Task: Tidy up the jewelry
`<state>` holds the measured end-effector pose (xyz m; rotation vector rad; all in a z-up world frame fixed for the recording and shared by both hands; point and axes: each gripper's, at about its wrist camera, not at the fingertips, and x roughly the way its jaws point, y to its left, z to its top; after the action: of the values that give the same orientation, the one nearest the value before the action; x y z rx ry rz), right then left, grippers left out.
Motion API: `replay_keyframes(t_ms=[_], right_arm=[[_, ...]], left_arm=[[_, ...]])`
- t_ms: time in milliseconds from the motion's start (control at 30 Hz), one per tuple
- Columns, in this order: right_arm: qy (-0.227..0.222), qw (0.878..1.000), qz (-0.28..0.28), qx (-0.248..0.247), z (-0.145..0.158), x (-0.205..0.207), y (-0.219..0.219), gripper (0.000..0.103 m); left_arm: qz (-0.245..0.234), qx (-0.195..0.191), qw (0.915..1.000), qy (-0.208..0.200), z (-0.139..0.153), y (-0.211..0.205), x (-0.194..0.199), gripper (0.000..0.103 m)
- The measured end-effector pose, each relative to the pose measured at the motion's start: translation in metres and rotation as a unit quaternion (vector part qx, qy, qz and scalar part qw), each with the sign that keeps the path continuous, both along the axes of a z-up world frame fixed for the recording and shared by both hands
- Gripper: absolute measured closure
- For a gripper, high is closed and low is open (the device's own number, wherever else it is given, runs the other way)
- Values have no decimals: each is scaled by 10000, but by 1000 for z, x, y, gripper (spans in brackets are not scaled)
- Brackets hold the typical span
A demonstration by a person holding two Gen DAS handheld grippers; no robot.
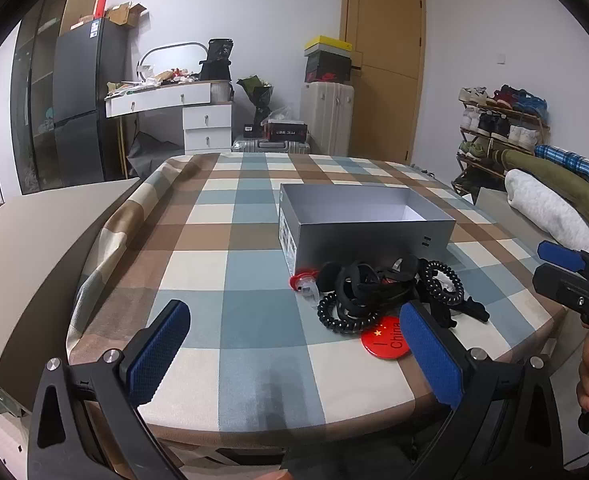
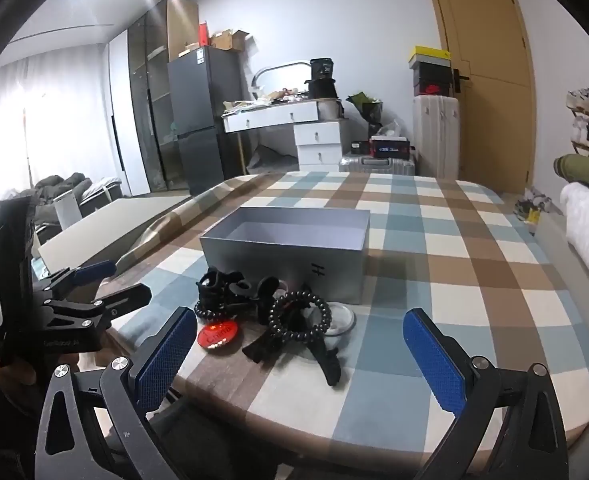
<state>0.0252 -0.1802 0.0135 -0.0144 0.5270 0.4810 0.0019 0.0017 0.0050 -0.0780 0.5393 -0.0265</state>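
Note:
An open grey box (image 1: 364,226) (image 2: 286,250) stands on the checked tablecloth. In front of it lies a pile of black hair ties, spiral coils and clips (image 1: 390,288) (image 2: 278,308), with a red round "China" badge (image 1: 388,338) (image 2: 218,334) at its near edge and a clear red-edged piece (image 1: 304,282). My left gripper (image 1: 294,356) is open and empty, near the table's front edge, left of the pile. My right gripper (image 2: 300,360) is open and empty, just short of the pile. It also shows at the right edge of the left wrist view (image 1: 562,264).
The table (image 1: 254,240) has rounded edges. A folded beige board (image 1: 34,248) lies to its left. White and green bedding (image 1: 554,200) lies to its right. Behind are a fridge, a dressing table, suitcases, a shoe rack and a door.

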Motion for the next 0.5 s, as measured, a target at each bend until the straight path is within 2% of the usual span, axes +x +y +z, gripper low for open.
replay_keyframes(t_ms=[333,500], right_arm=[[112,9999,-62,-47,2,9,3,0],[173,9998,-58,-102,-1,14,3,0]], left_arm=[[95,-97,9999,-31,1,8,-1,1],[71,-58,9999,95,1,9,0,1]])
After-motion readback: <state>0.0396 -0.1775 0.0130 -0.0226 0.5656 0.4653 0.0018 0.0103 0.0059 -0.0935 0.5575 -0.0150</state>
